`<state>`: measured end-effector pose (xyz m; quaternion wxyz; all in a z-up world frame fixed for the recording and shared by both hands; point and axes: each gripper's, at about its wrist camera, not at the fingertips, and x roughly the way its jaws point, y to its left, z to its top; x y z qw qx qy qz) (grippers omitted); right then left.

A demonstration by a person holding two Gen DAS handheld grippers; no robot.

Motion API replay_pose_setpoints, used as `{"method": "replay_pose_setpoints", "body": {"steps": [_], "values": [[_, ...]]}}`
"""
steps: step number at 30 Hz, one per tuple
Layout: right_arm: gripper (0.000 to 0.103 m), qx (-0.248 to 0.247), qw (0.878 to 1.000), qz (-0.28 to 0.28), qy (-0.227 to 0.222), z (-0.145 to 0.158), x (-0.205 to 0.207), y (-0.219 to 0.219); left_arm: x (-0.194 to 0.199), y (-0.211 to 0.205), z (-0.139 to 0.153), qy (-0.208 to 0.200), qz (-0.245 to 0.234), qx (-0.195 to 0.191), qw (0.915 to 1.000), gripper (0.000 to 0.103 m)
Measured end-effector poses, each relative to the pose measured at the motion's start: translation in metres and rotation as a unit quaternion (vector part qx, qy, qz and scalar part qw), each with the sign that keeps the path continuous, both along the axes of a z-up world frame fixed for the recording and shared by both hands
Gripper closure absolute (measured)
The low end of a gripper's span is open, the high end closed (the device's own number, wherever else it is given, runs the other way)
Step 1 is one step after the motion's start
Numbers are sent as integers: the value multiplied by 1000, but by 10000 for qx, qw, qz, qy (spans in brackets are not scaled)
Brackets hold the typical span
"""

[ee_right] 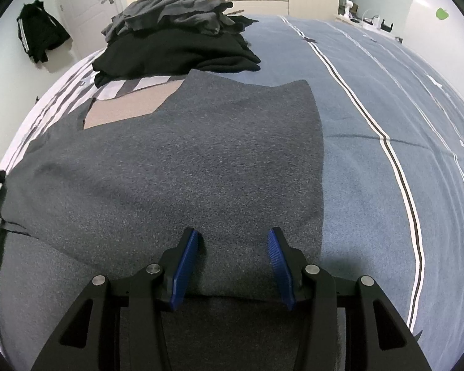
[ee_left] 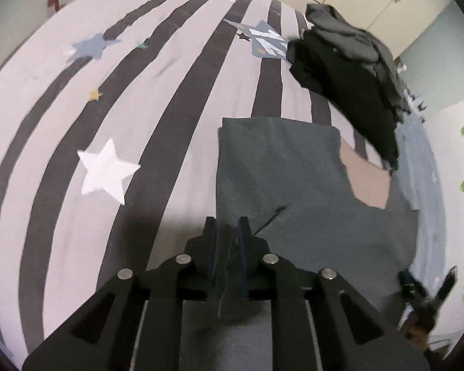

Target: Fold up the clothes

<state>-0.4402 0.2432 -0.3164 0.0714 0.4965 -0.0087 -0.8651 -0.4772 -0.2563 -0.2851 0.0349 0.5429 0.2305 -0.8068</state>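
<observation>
mid-fold: left edge of the grey sweater gripped, right side waiting.

my left gripper [ee_left: 225, 228] is clenched on a fold of the grey sweater [ee_right: 182, 167], with cloth bunched between its narrow jaws at the garment's left edge. my right gripper [ee_right: 232, 247] stands released, its blue pads [ee_right: 185, 266] apart, the sweater's near edge lying between them untouched. the sweater lies spread flat on the bed [ee_right: 371, 154], across the join of striped cover and blue cover, with a tan patch [ee_right: 130, 108] near its far left. a pile of dark clothes [ee_right: 176, 40] sits just beyond it. i judge the fold barely begun. next move: close the right pads on the near edge, then carry both held edges over together, keeping the cloth taut and clear of the pile.
</observation>
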Motion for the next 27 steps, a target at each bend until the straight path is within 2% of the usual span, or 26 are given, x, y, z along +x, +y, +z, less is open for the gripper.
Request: {"method": "replay_pose_setpoints", "body": {"steps": [1,4,9,11,14,19,21,27], "values": [[59,4,10000,2,-3,0,0,0,1,-5,-3,-69,34,184,9998,89],[59,12,10000,-4,0,0,-1,0,3,-2,-2,-82,-160,14,9998,89],[59,11,10000,-38,-3,0,0,0,1,13,-6,-156,-462,-771,9958,89],[59,13,10000,-34,-2,0,-1,0,2,20,-9,-206,-731,-956,9925,89],[59,4,10000,-22,-4,-1,-1,0,3,28,-12,-282,-1007,-781,9914,89],[59,-7,10000,-25,2,-1,-1,1,8,43,-8,-236,-1323,-761,9880,89],[59,-5,10000,-33,0,-2,-1,1,7,47,-14,-335,-1486,-609,9864,89],[59,-10,10000,-18,-3,-2,-2,1,-3,52,-16,-271,-1578,-420,9862,89]]}}
